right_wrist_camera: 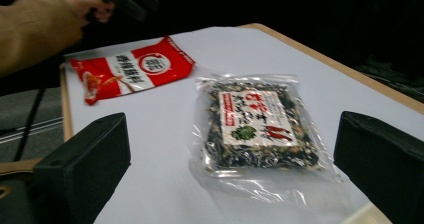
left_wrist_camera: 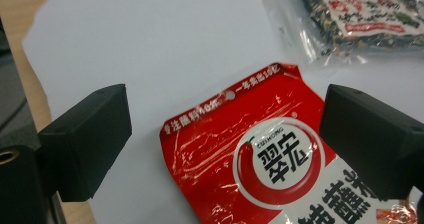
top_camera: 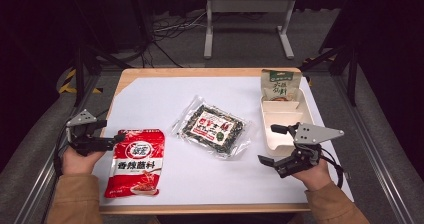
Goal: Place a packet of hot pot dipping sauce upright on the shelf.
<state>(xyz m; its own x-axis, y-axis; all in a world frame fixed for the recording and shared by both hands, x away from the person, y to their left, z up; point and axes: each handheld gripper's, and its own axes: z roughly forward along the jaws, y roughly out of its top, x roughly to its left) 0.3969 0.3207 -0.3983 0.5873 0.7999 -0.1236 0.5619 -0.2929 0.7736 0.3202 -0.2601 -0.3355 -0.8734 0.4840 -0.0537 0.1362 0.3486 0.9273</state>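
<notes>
Left gripper (top_camera: 116, 138) was spread wide at the top-left corner of the red chili-sauce packet (top_camera: 135, 162), which lay flat on the white sheet (top_camera: 160, 99). Best bet — straddle the sealed edge, then pinch. Right gripper (top_camera: 272, 144) was also spread, empty, facing the clear spice packet (right_wrist_camera: 257, 129).

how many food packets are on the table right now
3. A red packet lies at the front left by the left gripper. A clear packet with dark contents lies mid-table. A green-topped packet leans in the far end of the tray. None looks hidden.
</notes>
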